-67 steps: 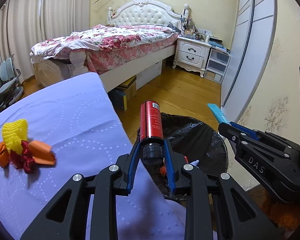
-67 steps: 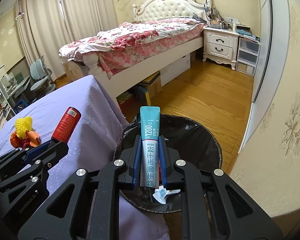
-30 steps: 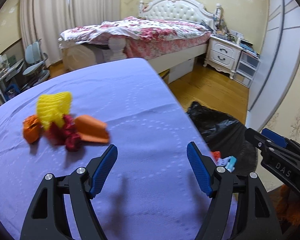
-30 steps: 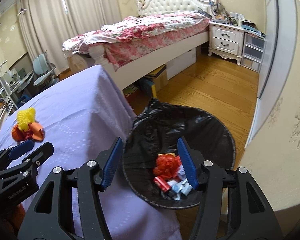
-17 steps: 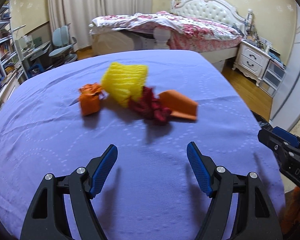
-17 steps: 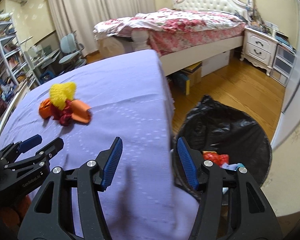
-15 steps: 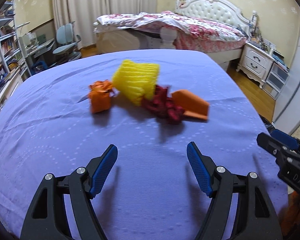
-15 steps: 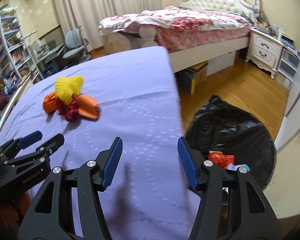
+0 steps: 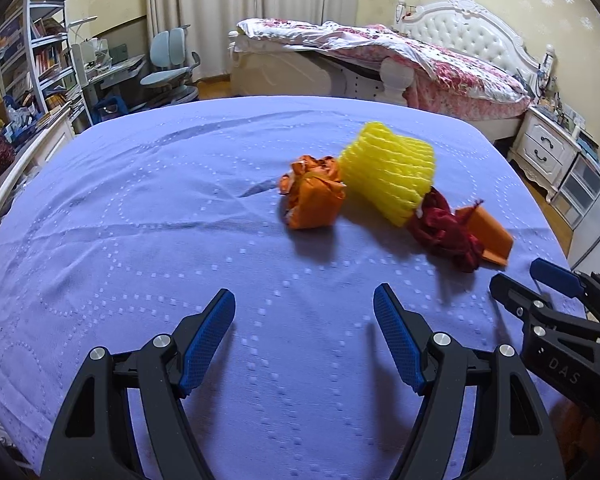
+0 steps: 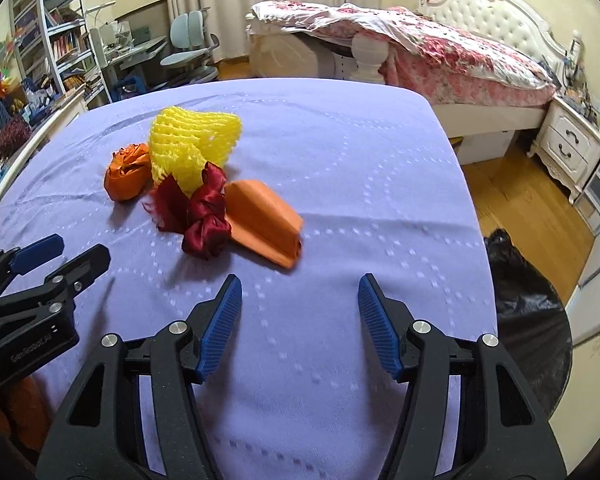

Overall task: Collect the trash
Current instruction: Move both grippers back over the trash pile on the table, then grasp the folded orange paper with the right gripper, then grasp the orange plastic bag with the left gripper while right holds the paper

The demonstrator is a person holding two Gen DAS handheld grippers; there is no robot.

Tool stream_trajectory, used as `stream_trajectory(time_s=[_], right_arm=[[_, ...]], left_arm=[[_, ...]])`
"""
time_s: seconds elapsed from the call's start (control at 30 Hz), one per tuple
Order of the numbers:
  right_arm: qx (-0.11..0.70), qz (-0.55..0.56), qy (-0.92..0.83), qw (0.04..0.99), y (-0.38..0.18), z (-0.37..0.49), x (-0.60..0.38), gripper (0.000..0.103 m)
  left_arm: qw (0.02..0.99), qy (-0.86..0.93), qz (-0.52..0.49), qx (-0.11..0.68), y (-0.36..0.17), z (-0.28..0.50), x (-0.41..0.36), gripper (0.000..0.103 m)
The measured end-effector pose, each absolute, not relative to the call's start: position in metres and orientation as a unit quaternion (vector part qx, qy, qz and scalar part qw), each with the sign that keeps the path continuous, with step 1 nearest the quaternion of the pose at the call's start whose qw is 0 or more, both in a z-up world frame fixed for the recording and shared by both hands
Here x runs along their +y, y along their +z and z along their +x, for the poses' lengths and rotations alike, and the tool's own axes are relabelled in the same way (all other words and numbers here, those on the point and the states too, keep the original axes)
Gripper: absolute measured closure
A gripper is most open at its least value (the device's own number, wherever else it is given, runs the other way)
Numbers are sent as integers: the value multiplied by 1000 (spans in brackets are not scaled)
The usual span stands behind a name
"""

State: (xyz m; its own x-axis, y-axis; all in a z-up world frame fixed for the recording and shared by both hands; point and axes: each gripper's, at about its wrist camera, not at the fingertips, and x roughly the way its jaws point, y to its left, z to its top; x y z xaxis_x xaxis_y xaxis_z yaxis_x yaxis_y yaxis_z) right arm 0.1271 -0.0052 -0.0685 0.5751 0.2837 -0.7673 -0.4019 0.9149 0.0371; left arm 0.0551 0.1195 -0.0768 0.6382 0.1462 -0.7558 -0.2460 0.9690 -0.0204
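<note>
A small heap of trash lies on the purple tablecloth (image 9: 140, 240): a yellow foam net (image 9: 388, 172) (image 10: 192, 144), a crumpled orange wrapper (image 9: 312, 200) (image 10: 126, 176), a dark red ribbon wad (image 9: 448, 232) (image 10: 204, 216) and a folded orange paper (image 9: 492, 236) (image 10: 264, 224). My left gripper (image 9: 304, 308) is open and empty, short of the orange wrapper. My right gripper (image 10: 300, 300) hangs just short of the folded orange paper, its jaws opening with nothing between them. Each gripper shows at the edge of the other's view.
A bin lined with a black bag (image 10: 528, 320) stands on the wooden floor off the table's right edge. Behind are a bed with a floral cover (image 9: 400, 56), a white nightstand (image 9: 544, 152), desk chairs (image 9: 172, 64) and bookshelves (image 9: 32, 52).
Both grippers have swung left from the bin to over the table, and the trash heap is nearer now. The red tube and the teal sachet held earlier were let go into the bin.
</note>
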Motion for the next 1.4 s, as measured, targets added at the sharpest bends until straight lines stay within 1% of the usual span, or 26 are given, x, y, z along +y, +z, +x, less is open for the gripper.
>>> stream_trajectory(time_s=[0.27,0.33,0.37,0.43,0.47,0.5,0.57,0.6,0.87,1.13,1.33,1.4], right_arm=[[419,-73,188,885,-67,149,7,43],[419,-74,189,885,-67,153,10,43],[419,-74,189,885,-67,154,10,45],[418,-75,190,885,-67,156,11,54],[417,-75,191,885,-66,158,11,61],[417,-74,190,886,-66,159,10,65],[418,-65,192,886,-65,160,7,72],[418,-61,192,886,-65,160,5,73],[419,-42,180,889,-65,160,-9,74],[420,-45,170,890,-67,169,-12,74],[419,-47,170,891,-66,171,-12,74],[419,-46,170,891,-67,170,-12,74]], left_arm=[[902,113,-75,411,-77,55,134,31],[901,113,-77,411,-77,56,137,29],[901,113,-78,411,-77,57,138,29],[901,112,-79,411,-77,57,139,29],[901,112,-79,411,-77,57,140,29],[901,112,-79,411,-77,58,140,28],[902,111,-79,410,-77,58,140,28],[902,110,-79,410,-77,59,140,28],[905,104,-68,406,-75,68,137,27],[909,99,-63,399,-74,84,134,27],[910,106,-78,393,-72,97,141,27],[910,104,-80,394,-73,100,143,35]])
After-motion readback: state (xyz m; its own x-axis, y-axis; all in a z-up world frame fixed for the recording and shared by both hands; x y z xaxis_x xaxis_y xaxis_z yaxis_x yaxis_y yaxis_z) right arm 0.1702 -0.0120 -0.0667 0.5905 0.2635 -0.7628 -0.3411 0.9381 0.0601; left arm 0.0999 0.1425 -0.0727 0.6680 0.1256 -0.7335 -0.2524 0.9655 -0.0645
